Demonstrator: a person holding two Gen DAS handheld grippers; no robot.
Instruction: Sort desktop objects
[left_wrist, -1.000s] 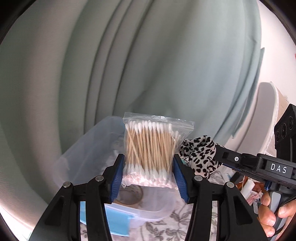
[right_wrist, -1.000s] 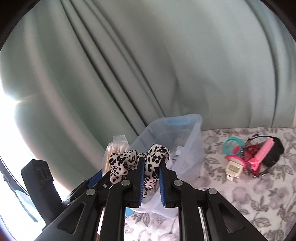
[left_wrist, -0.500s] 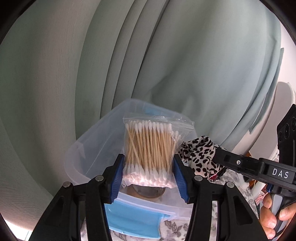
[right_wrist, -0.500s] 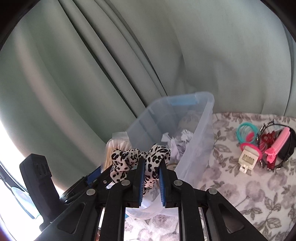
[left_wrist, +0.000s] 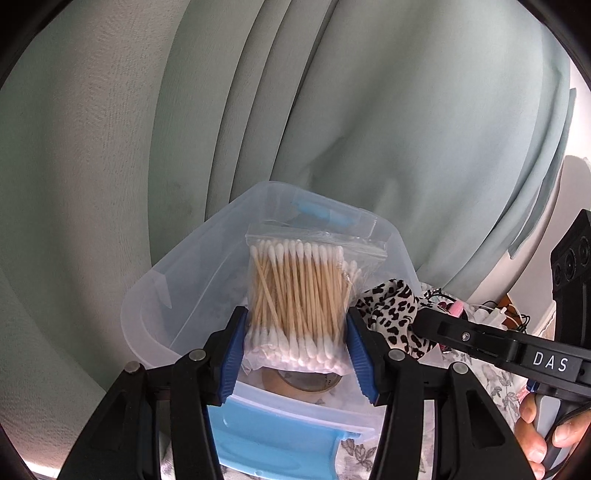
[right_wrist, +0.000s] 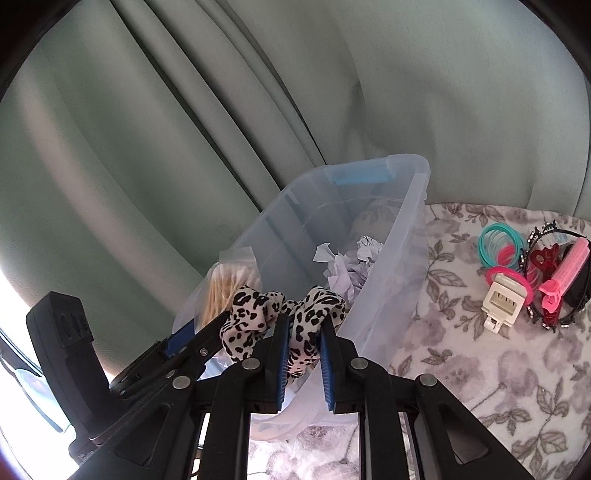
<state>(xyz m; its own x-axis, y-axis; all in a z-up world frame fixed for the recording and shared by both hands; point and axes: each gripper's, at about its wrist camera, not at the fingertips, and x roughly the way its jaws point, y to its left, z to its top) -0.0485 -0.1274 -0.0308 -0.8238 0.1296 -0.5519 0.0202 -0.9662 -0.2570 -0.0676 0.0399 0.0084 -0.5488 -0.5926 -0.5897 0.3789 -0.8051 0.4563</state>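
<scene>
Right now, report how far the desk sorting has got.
Done: crumpled paper and a tape roll lie in the clear bin. In hand: the left gripper holds a bag of cotton swabs over it; the right gripper, jaws just easing apart, has the leopard scrunchie. Left: hair accessories on the cloth.

Soft daylight fills both fisheye views, sharp at the centre and bent toward dark circular corners. In the right wrist view, a blown-out white patch at lower left, probably a window (right_wrist: 22, 373), hides detail.
</scene>
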